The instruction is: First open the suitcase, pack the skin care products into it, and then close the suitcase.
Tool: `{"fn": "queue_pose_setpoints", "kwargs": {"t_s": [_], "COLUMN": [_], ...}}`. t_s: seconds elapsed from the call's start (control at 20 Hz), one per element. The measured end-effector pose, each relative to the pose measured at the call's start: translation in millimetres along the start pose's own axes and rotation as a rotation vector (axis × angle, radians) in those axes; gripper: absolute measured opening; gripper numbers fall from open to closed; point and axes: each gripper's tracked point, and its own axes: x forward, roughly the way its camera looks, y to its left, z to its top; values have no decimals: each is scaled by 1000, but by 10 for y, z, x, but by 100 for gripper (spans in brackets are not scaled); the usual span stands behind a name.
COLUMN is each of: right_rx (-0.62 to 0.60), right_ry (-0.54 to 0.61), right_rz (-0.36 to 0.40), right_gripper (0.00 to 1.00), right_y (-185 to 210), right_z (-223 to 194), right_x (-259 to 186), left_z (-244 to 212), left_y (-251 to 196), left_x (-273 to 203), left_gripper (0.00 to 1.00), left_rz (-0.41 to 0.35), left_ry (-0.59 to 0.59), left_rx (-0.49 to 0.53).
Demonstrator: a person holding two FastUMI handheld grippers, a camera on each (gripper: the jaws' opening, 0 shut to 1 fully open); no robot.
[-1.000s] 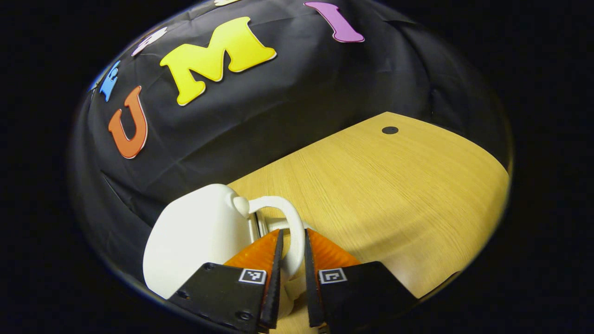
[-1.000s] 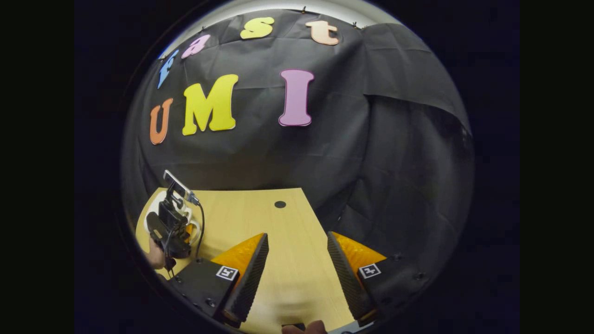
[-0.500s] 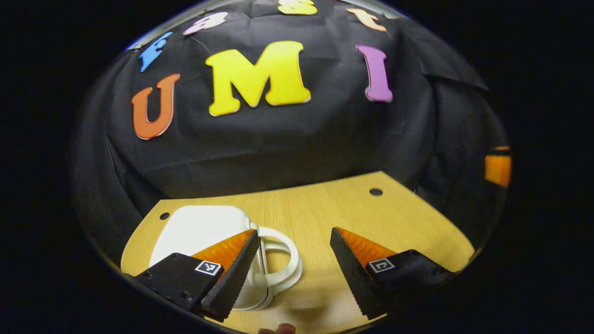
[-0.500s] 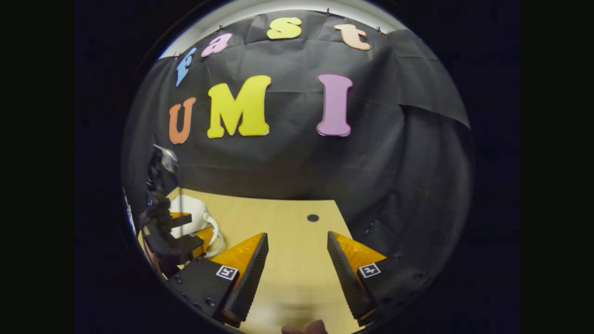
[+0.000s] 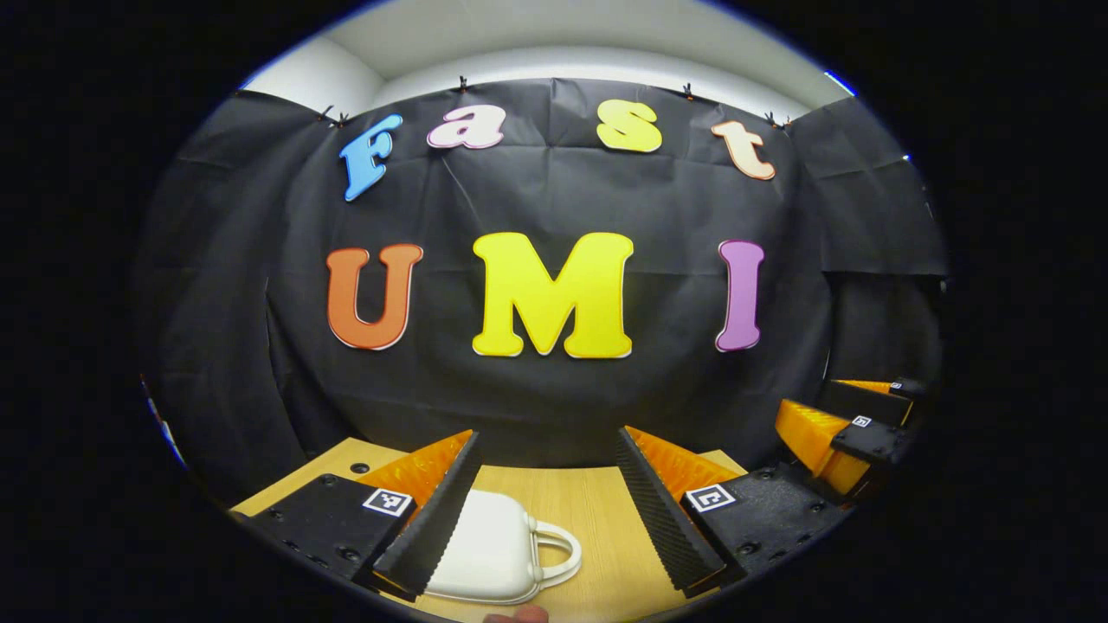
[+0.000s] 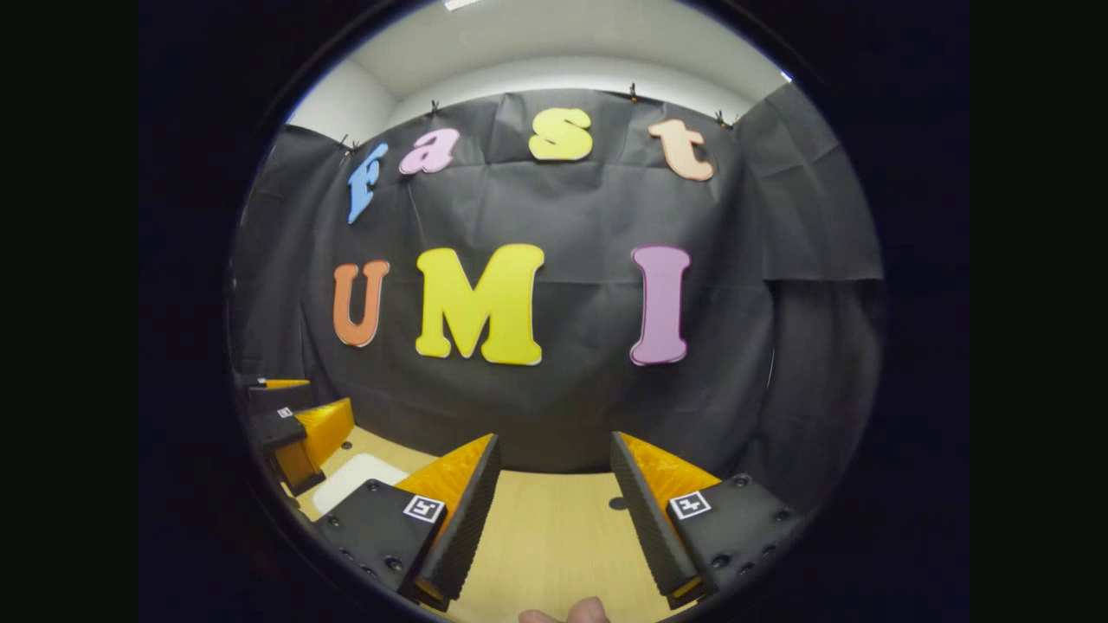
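Note:
A small white suitcase [image 5: 489, 549] lies flat and shut on the wooden table [image 5: 597, 528], its loop handle [image 5: 554, 554] pointing right. My left gripper [image 5: 547, 434] hovers above and behind it, open, with nothing between its fingers. In the right gripper view a corner of the suitcase [image 6: 355, 480] shows at the lower left, with the left gripper [image 6: 299, 405] above it. My right gripper [image 6: 555, 437] is open over bare table, holding nothing. In the left gripper view the right gripper [image 5: 844, 414] shows at the far right.
The black cloth wall [image 5: 554, 407] stands close behind the table's far edge. Small round holes sit in the tabletop [image 5: 359, 467] [image 6: 616, 503]. A person's fingertip [image 6: 571, 613] peeks in at the bottom edge.
My left gripper let go of the suitcase handle and opened, leaving the case flat on the table. Both grippers drew back and tilted up toward the wall.

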Motion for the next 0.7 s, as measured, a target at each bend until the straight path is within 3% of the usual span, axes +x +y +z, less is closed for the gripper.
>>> {"fn": "queue_pose_setpoints", "kwargs": {"t_s": [0.15,0.55,0.6,0.7], "right_rx": [-15,-19,-18,-19], "right_ry": [-42,-6,-4,-6], "right_rz": [27,96,100,103], "right_gripper": [76,73,73,76], "right_y": [179,545,572,607], "right_z": [90,-20,-22,-18], "right_x": [12,35,32,22], "left_z": [88,84,77,95], "left_y": [100,354,372,421], "left_x": [-23,-103,-108,-136], "left_gripper": [98,99,94,99], "left_rz": [22,70,74,77], "left_ry": [-28,-12,-12,-9], "left_rx": [10,-2,-6,-10]}}
